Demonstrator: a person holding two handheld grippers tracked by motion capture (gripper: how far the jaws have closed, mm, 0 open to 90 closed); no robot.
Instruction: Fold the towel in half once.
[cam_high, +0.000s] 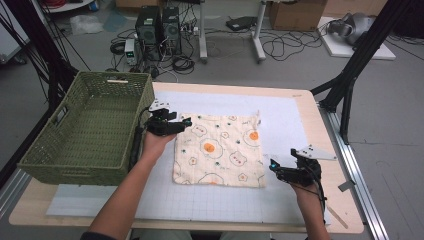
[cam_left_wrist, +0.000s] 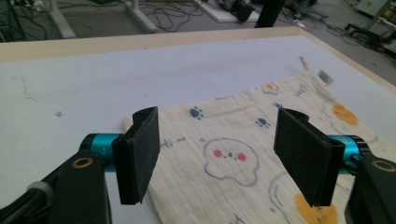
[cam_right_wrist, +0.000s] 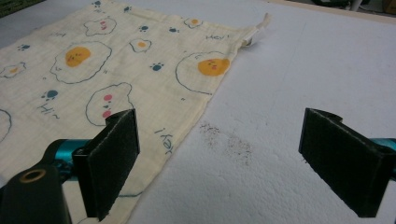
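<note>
You are in the approach step: both grippers are closing in on the cloth (cam_high: 218, 150), and neither has hold of it yet. Your left gripper (cam_high: 180, 123) sits at the cloth's far left corner with its jaws spread apart and nothing pinched between them; the left gripper view puts that corner just beyond and between the pads. Your right gripper (cam_high: 274, 167) hangs at the near right edge, jaws wide, with one pad (cam_right_wrist: 113, 161) over the hem and the other over bare table (cam_high: 280, 200).

Next you will probably need to lower each gripper until a pad slips under an edge, then close on one layer; whether the right one is already touching fabric is hard to tell.

The cloth lies flat mid-table, just right of the green basket (cam_high: 87, 127). It is cream and roughly square, printed with fried eggs and paw marks, and has a small tag at its far right corner.
</note>
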